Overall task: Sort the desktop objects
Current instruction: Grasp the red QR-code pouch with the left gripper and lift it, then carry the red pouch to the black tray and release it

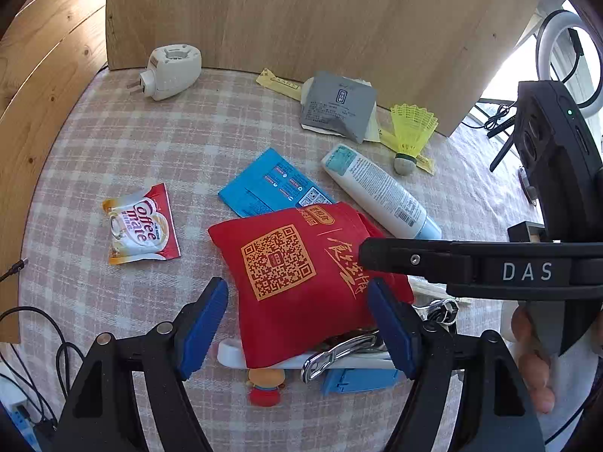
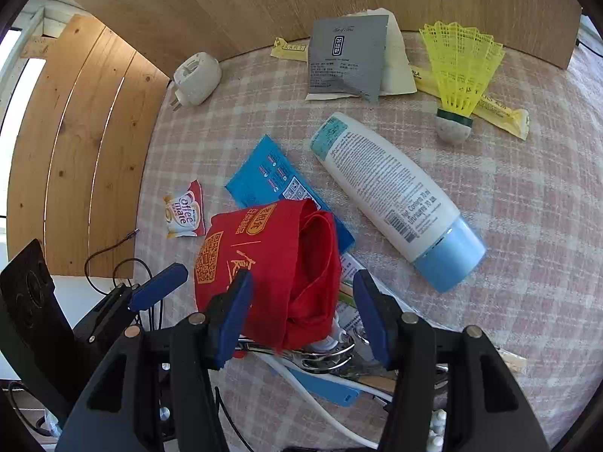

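Note:
A red cloth bag [image 1: 294, 282] with an orange QR code lies on the checked tablecloth [image 1: 169, 150], on top of a pile of small items. My left gripper [image 1: 297, 326] is open wide and points down at the bag's near part, one blue pad on each side. My right gripper [image 2: 303, 314] is also open over the bag [image 2: 264, 263]; its left pad overlaps the cloth and its right pad stands clear. One finger [image 1: 414, 260] of the right gripper crosses over the bag's right edge. A left pad [image 2: 158, 286] shows beside the bag.
Around the bag lie a Coffee mate sachet [image 1: 141, 224], blue packet [image 1: 271, 184], white tube [image 1: 380, 192], yellow shuttlecock [image 1: 410, 132], grey sachet [image 1: 337, 105] and white plug-in device [image 1: 173, 69]. Metal clippers [image 1: 339, 354] and a blue clip [image 1: 358, 380] lie under the bag. A wooden board [image 1: 301, 11] stands behind.

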Available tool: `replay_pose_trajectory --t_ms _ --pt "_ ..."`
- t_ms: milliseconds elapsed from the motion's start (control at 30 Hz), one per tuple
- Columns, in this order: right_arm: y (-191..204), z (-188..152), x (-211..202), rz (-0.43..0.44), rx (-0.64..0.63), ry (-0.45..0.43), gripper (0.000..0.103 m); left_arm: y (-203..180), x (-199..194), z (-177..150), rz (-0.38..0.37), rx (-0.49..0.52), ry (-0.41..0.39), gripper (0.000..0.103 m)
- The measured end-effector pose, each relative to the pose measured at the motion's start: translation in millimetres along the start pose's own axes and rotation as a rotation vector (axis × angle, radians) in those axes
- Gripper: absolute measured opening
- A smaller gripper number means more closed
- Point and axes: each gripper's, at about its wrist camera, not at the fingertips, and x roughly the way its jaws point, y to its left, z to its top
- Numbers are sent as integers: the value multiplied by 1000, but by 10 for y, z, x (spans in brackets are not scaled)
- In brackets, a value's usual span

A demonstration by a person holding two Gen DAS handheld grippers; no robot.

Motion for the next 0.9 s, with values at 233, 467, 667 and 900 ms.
replay_pose_trajectory --t_ms 233,467,667,900 --pt "86 -14 109 55 -2 22 52 -68 114 0 -36 12 11 72" --pt "286 -135 -24 26 -61 -25 48 -232 -71 6 -17 62 -27 70" --pt "359 -292 -378 23 -79 -104 48 -432 -383 -36 -14 115 -78 70" --pt "266 -628 -911 17 -22 -236 48 -902 -696 -210 -18 220 -129 70"
